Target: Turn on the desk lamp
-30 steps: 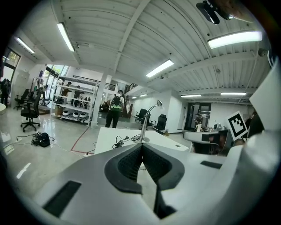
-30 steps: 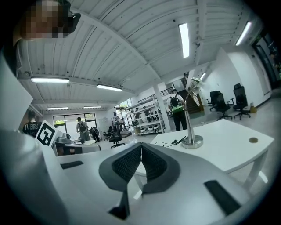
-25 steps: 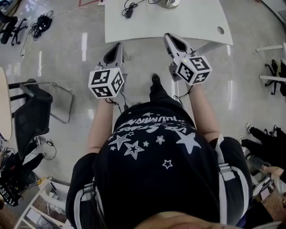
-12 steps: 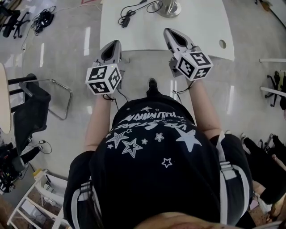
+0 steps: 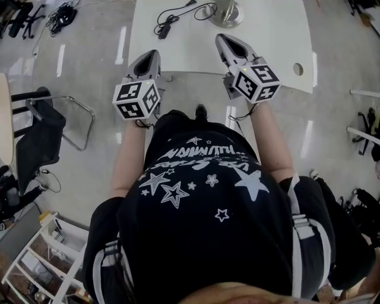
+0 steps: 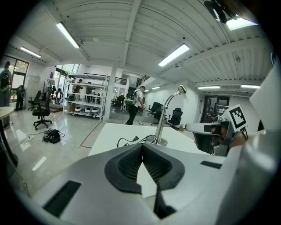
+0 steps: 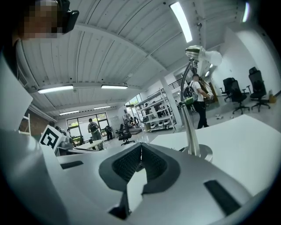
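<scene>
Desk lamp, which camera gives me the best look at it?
The right gripper view: the desk lamp stands closest and largest there, round base to curved head. The left gripper view also shows the lamp whole, but smaller. The head view catches only its base at the top edge.

We find the desk lamp (image 5: 226, 13) standing upright on a round metallic base near the far edge of the tabletop (image 5: 267, 35). Its chrome gooseneck curves over to a small head.

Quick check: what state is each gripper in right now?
Left gripper: closed, holding nothing.
Right gripper: closed, holding nothing.
</scene>
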Action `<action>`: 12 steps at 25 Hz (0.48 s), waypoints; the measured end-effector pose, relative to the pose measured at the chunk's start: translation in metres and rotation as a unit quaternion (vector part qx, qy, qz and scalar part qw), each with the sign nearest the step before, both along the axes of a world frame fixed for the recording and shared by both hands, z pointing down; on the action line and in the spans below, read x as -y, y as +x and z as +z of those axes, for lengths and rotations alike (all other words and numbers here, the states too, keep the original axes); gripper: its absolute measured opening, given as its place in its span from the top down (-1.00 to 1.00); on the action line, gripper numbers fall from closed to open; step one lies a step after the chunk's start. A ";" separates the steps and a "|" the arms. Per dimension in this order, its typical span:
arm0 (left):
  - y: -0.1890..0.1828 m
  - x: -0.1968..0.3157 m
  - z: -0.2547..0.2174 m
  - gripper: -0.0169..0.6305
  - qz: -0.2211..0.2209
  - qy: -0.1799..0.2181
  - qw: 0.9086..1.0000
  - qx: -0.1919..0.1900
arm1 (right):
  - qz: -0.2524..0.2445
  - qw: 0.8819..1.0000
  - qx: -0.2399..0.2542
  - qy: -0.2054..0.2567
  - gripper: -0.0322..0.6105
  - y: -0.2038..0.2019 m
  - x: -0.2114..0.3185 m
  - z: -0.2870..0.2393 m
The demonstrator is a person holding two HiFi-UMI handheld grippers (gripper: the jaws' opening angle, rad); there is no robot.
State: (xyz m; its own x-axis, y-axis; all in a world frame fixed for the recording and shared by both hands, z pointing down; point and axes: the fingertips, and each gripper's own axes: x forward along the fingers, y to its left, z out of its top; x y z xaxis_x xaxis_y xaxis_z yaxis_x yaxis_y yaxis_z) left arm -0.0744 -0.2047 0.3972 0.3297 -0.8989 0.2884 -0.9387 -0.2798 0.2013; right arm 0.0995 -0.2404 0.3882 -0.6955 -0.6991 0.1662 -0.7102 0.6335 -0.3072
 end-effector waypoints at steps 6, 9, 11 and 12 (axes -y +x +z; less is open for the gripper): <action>0.004 0.005 0.005 0.91 0.006 -0.006 1.000 0.013 | -0.009 1.000 0.011 -0.009 0.88 -0.009 0.007 0.004; 0.002 0.012 0.012 0.91 0.010 -0.012 1.000 0.024 | -0.009 1.000 0.013 -0.014 0.88 -0.013 0.013 0.008; -0.001 0.019 0.018 0.91 0.013 -0.016 0.999 0.029 | -0.009 1.000 0.008 -0.017 0.88 -0.017 0.017 0.013; -0.001 0.022 0.022 0.91 0.014 -0.017 0.999 0.029 | -0.009 1.000 0.005 -0.019 0.88 -0.018 0.019 0.015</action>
State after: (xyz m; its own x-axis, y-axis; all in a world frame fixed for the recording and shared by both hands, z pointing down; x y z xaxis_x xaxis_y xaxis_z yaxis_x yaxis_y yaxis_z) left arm -0.0758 -0.2264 0.4187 0.3368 -0.8785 0.3388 -0.9409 -0.3003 0.1567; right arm 0.0815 -0.2593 0.4033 -0.7099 -0.6796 0.1851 -0.6953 0.6342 -0.3381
